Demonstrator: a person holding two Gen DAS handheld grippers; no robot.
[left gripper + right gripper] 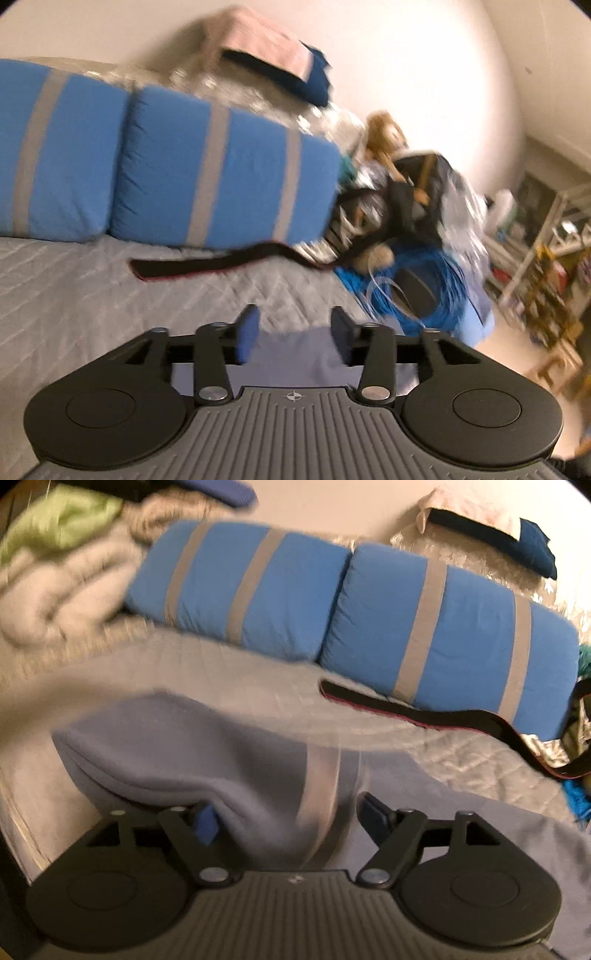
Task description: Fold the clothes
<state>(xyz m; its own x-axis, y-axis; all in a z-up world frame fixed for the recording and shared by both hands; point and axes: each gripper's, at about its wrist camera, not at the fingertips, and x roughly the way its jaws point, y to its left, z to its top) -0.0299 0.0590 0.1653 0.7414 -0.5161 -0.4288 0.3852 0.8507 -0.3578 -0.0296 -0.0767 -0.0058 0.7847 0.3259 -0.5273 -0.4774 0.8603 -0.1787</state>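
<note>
Both grippers' jaws wide — right gripper (290,818) around the lavender garment (184,746).

1. This was a bedroom in a home: a bed with a grey quilted bedspread (74,295) and two blue pillows with grey stripes (443,627) along its head.
2. Folded blankets (55,590) were piled beside the pillows.
3. A doll (388,147), coiled blue cable (436,288) and cluttered shelving (546,240) stood alongside.
</note>
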